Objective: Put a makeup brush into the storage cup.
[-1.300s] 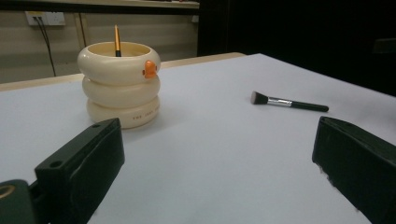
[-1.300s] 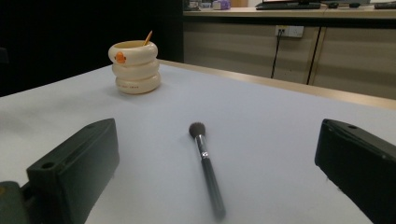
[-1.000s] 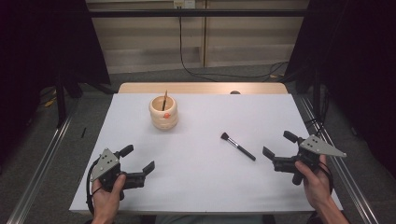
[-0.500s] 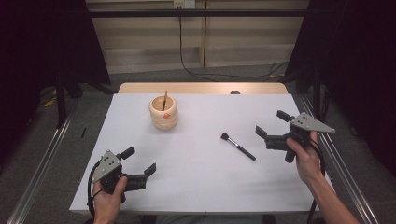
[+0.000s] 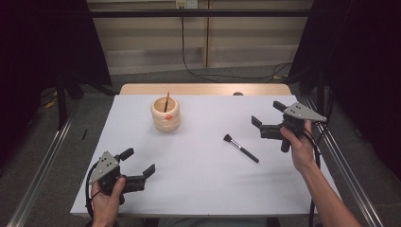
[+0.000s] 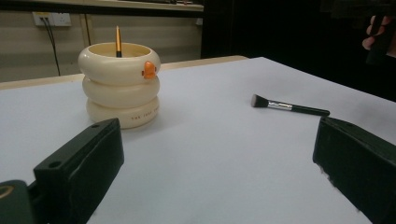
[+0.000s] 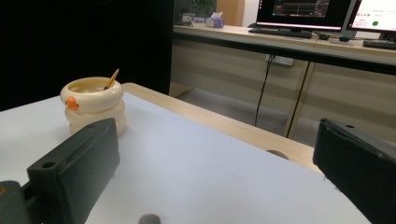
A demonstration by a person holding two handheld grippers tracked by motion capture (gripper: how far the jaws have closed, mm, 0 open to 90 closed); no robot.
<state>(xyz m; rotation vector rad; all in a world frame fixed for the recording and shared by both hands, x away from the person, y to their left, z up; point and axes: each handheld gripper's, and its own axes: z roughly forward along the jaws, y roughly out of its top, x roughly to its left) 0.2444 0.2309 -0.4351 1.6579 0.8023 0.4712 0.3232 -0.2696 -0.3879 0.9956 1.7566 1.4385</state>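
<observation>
Left gripper [image 6: 215, 163] jaws wide apart, nothing between them, low over the white table [image 6: 210, 154]. Far left: cream ringed holder [image 6: 119, 84], upright, orange knob on its rim, thin stick [image 6: 118, 42] standing inside. Far right: brush [image 6: 289, 107] lying flat, bristles pointing left, well apart from the holder. Hand [image 6: 380, 32] top right corner.

I hold the left gripper [image 5: 138, 165] low at the near left corner of the table [image 5: 203, 189], jaws spread wide. I hold the right gripper [image 5: 265, 113] raised near the table's right edge, jaws also spread wide, forearm extended.
</observation>
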